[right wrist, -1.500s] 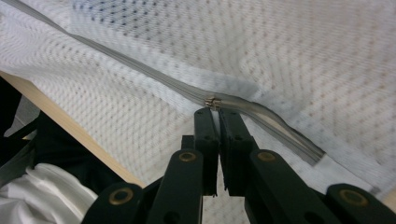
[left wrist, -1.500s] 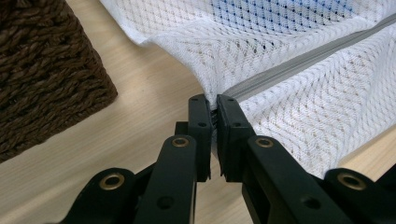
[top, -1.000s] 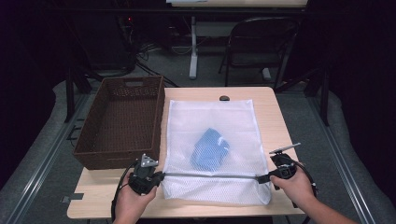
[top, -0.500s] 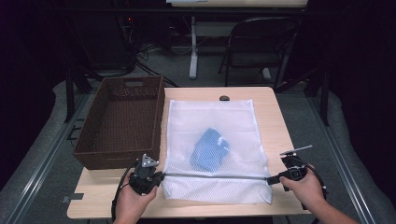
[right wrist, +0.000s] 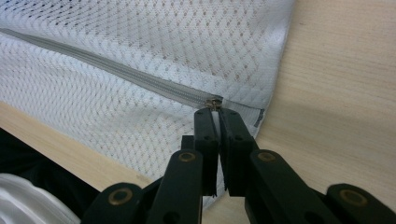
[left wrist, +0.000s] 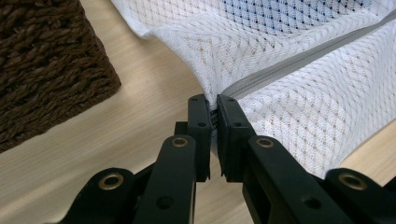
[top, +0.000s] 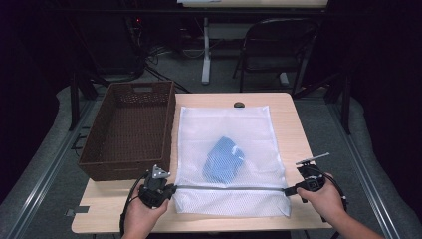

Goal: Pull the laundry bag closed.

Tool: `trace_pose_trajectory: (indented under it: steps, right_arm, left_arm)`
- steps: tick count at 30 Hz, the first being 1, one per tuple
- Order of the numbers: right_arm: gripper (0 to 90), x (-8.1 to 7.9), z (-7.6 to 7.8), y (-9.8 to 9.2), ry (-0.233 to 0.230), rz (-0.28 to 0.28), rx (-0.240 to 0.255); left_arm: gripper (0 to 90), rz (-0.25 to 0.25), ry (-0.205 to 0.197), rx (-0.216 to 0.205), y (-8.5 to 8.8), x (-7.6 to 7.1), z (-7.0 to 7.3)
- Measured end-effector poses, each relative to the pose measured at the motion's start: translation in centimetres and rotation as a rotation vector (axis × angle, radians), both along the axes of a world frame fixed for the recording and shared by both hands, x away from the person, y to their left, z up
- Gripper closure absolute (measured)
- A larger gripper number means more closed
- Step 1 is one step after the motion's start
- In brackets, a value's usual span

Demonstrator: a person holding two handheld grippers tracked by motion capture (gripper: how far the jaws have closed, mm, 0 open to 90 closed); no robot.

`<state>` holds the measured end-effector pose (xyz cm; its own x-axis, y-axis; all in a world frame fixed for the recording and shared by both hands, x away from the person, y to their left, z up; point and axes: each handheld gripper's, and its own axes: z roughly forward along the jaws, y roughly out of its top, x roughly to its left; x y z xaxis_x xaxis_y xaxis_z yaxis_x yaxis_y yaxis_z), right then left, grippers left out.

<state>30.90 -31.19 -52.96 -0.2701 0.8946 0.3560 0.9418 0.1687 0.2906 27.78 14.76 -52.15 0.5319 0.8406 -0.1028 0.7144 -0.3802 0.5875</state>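
Observation:
A white mesh bag (top: 226, 124) lies flat on the wooden table (top: 298, 129) with a blue cloth (top: 224, 159) inside it. A grey zipper (top: 229, 187) runs across the bag near its front edge. My left gripper (top: 171, 188) is at the zipper's left end, and the left gripper view has its jaws shut on the mesh bag (left wrist: 299, 116) right where the zipper (left wrist: 289, 65) ends. At the zipper's right end my right gripper (top: 291, 189) is shut on the small metal zipper pull (right wrist: 214, 102), close to the bag's right seam.
A dark brown woven basket (top: 127, 169) stands left of the bag, close to my left gripper, and appears as woven basket (left wrist: 46, 60) in the left gripper view. A small black object (top: 239, 105) lies at the table's far edge. A folding chair (top: 278, 45) stands beyond the table.
My right gripper has shifted slightly to the right along the zipper line with the pull in it. The left gripper has stayed where it was.

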Motion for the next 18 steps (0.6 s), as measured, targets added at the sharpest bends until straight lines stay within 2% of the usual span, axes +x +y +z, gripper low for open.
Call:
trace_pose_trajectory:
  steps: [9,12,18]
  right_arm:
    - [86.5,-0.18,-0.17,-0.22,0.0,0.004,0.018]
    - [86.5,-0.29,-0.14,-0.2,0.005,0.002,0.019]
    - [86.4,-0.6,-0.22,-0.14,-0.001,0.021,0.019]
  left_arm:
    - [85.0,0.008,0.017,0.009,-0.17,0.14,-0.28]
    - [84.9,0.0,0.02,0.027,-0.29,0.19,-0.33]
    - [83.9,-0.013,0.063,0.025,0.11,0.07,-0.65]
